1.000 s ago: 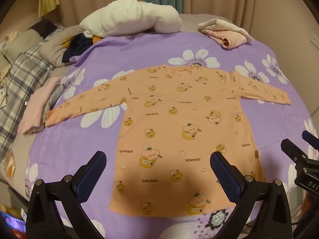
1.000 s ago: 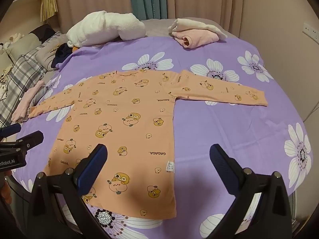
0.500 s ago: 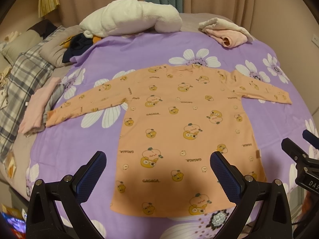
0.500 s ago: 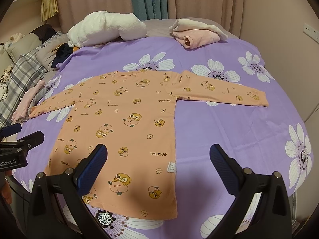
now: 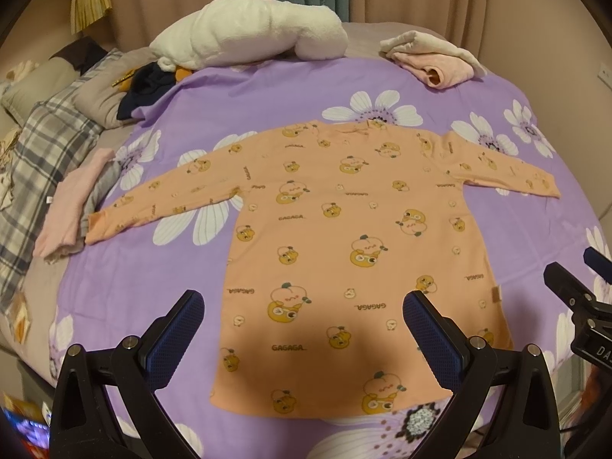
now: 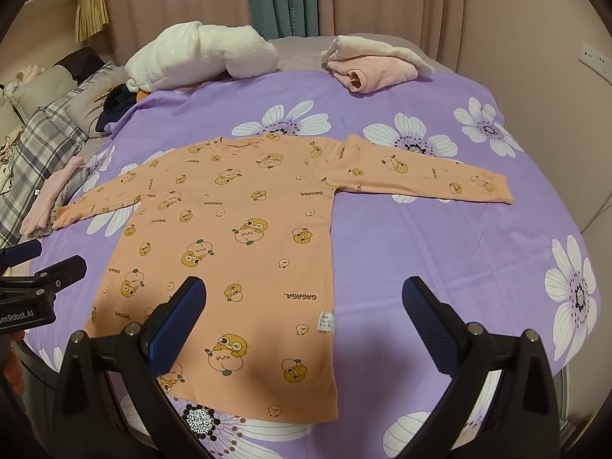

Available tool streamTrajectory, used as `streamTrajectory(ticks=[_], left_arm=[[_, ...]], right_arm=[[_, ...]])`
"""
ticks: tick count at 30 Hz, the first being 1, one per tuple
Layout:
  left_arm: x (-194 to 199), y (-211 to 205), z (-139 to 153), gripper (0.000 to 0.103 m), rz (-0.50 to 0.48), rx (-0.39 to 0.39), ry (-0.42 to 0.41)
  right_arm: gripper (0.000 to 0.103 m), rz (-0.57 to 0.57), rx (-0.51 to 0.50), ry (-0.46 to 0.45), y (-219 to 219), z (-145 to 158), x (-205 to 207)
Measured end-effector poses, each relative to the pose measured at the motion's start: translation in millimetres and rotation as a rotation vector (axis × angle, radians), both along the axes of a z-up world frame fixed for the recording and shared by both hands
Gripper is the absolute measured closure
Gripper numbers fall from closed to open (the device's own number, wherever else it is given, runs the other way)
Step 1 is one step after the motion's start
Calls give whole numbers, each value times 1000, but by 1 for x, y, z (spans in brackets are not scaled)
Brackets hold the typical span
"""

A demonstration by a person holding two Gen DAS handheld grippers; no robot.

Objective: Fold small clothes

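Left wrist view: nearly unchanged from a second ago; only a slight drift of view. Left tool (image 5: pixel 302 329) spread open, empty, above the hem of the orange shirt (image 5: pixel 355 244). Shirt flat at mid-bed (image 5: pixel 126 306), neckline toward the far edge, hem at the near edge, sleeves out sideways.

Right wrist view: likewise unchanged. Right tool (image 6: pixel 304 315) spread open, empty, over the shirt's (image 6: pixel 229 237) right hem corner. Folded pink garment (image 6: pixel 373 72) at the far edge.

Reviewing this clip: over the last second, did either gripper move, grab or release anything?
No visible change. The left gripper and right gripper stay open above the near hem of the orange shirt, which remains spread flat and unfolded on the purple bedspread.
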State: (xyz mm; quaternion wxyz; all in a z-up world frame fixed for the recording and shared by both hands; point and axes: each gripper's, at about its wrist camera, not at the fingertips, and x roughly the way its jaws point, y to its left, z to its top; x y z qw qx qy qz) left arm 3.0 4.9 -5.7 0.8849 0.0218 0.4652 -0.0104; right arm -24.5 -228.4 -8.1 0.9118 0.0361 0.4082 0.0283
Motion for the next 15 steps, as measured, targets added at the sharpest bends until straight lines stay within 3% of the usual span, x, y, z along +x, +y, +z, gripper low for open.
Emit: streamTrajectory(ticks=[7,12,15], left_arm=[[0,-7,-7,0,0,3,27],[4,-4,-9,0,3,20,143],[3,-4,-8,0,1,2,101]], right_arm=[[0,-3,6,-5,-2,0,0],[0,-2,7,-10,-2,0,0],[0,-5,5,-9,-3,0,0]])
